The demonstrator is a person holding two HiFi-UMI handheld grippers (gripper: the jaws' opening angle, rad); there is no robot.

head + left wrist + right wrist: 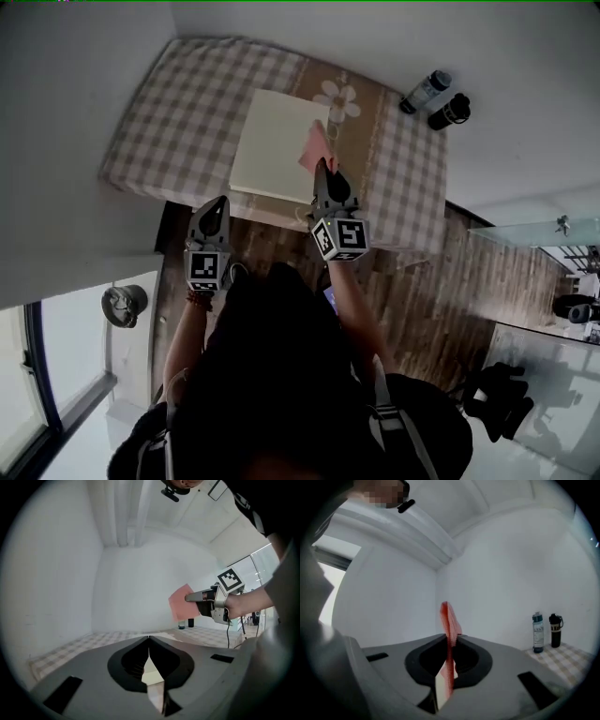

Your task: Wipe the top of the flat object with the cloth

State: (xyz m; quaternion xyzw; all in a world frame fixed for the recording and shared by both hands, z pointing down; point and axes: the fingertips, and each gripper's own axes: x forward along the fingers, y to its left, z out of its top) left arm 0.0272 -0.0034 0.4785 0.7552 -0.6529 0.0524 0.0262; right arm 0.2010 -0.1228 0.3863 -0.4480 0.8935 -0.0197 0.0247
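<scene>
The cloth point(316, 148), a small pink piece, is pinched in the right gripper point(322, 169). In the right gripper view the jaws are closed on it edge-on, and the cloth point(449, 620) stands up past the tips of that gripper point(450, 638). From the head view it sits over the right edge of the flat object point(277, 145), a pale cream board, about halfway along that edge. In the left gripper view the cloth point(180, 603) sticks out to the left of the right gripper point(193, 597) and looks held in the air above the desk, not pressed flat.

The board lies in the middle of the desk point(187, 112), which is covered with a checked tablecloth. The right gripper reaches in from the near side, its marker cube point(340, 237) hanging over the near edge of the desk.

The left gripper point(221, 201) is to the left, at the near edge of the desk, just short of the board's near left corner and well apart from the cloth. Its jaws are closed together with nothing between them point(149, 639).

Two bottles point(427, 91) point(449, 111) stand at the far right corner of the desk, well apart from the board; the right gripper view shows them upright side by side point(538, 632).
</scene>
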